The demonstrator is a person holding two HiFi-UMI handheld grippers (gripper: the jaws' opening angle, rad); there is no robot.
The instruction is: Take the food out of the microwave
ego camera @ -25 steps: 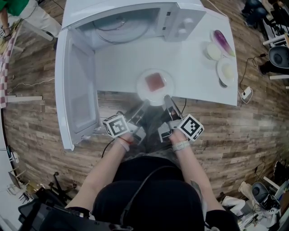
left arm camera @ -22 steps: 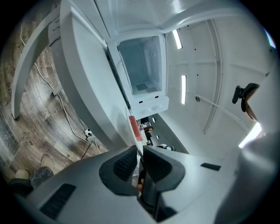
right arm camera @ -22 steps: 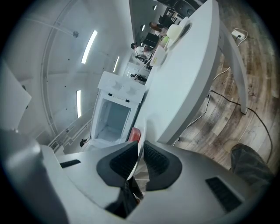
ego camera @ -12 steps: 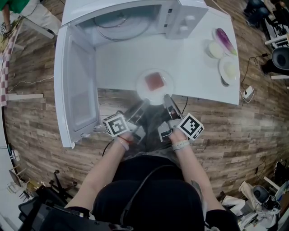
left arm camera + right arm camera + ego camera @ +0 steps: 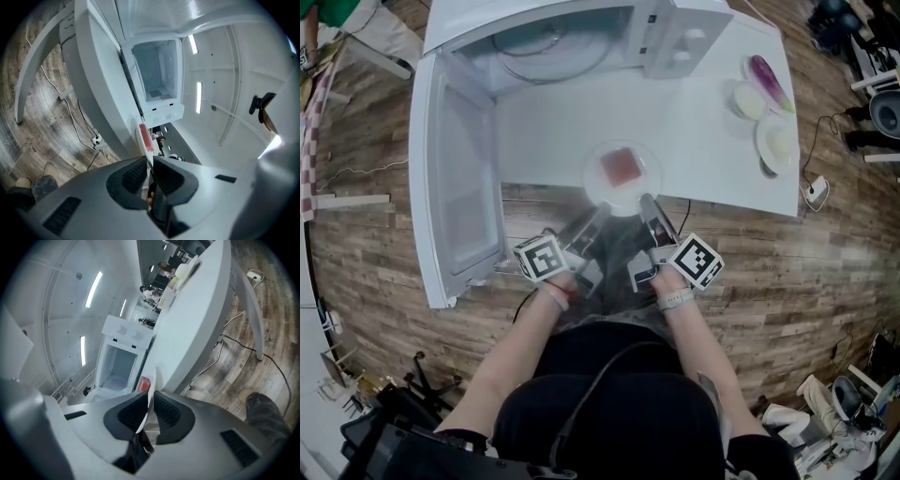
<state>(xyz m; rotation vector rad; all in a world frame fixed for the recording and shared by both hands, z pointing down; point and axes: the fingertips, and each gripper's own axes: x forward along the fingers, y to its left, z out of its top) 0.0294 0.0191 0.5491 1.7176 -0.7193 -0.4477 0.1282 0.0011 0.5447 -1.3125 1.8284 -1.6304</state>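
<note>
Left gripper view looks along the left gripper (image 5: 149,165), whose two dark ribbed pads are closed on the thin white rim of a plate (image 5: 140,137). The plate is seen edge-on there, running up out of the jaws. Right gripper view shows the same for the right gripper (image 5: 148,405): its pads pinch the plate's rim, and a strip of red shows just above them.

In the head view the two grippers meet the plate from the near side, the left one at its near-left rim and the right one at its near-right rim. Each marker cube sits back by the person's hands.

The plate is round, white and shallow. The food (image 5: 622,168) lies in its middle as a flat, roughly square slab, pinkish red and a little darker at the centre. It covers only the inner part of the plate, leaving a wide bare rim. The plate is at the near edge of the white table (image 5: 703,150), its near rim overhanging that edge. Whether it rests on the tabletop or is held just above it cannot be told.

At the far left of the table stands the white microwave (image 5: 675,37). Its door (image 5: 455,187) is swung wide open to the left, and a glass turntable (image 5: 553,49) shows in the cavity. On the far right of the table lie a purple aubergine (image 5: 766,82) and two small white dishes. Wooden floor surrounds the table.
</note>
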